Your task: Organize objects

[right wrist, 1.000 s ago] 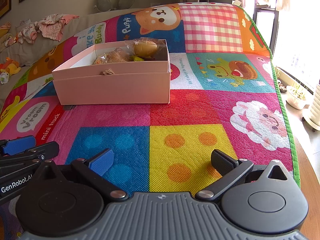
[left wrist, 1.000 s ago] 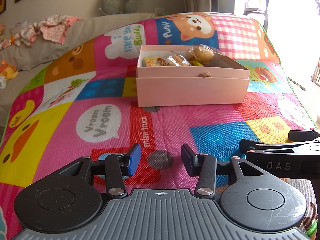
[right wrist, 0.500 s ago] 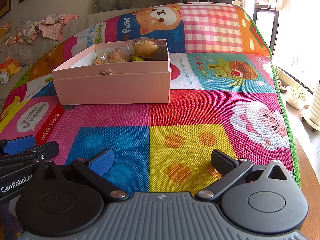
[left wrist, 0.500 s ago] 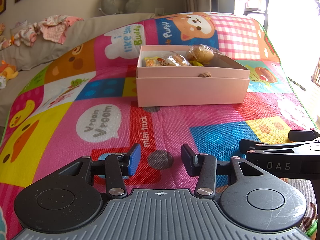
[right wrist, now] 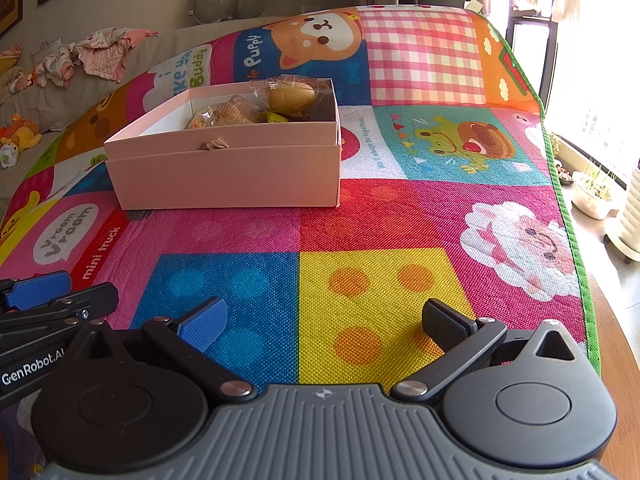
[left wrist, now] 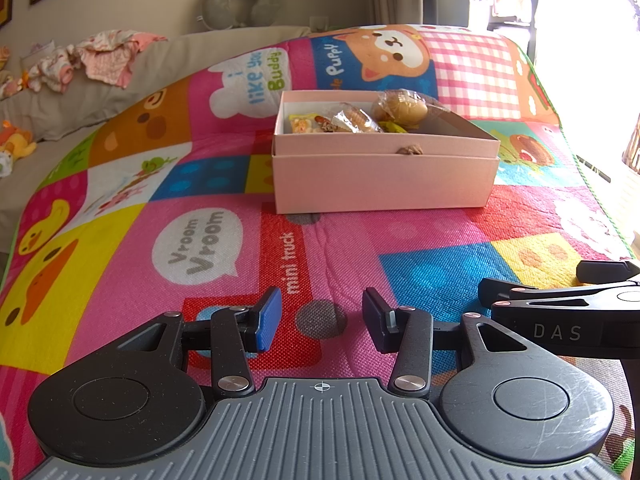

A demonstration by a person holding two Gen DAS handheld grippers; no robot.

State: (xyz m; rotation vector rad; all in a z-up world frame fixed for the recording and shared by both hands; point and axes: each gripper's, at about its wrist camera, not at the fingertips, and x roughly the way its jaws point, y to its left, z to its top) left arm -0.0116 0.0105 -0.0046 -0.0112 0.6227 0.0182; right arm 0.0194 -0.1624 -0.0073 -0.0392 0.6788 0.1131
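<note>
I am looking at the pink cardboard box (left wrist: 384,180), which is sitting lidless toward the far middle of the colourful play mat (left wrist: 400,240) and holding several wrapped snacks: a round bun in clear wrap (left wrist: 400,109) is riding highest at the right end, with smaller packets (left wrist: 348,120) piled beside it toward the middle. The box looks shallow and light, with a small brown tab (right wrist: 215,144) at the middle of its near rim. Nothing loose is showing on the mat around it, so I am judging the gathering as mostly done; whether a lid is left to fit I cannot tell, since none is in view. I am holding the left gripper (left wrist: 320,318) low over the near mat with its jaws parted and empty, and the right gripper (right wrist: 324,322) just beside it, jaws spread wider, also empty, both well apart from the box.
</note>
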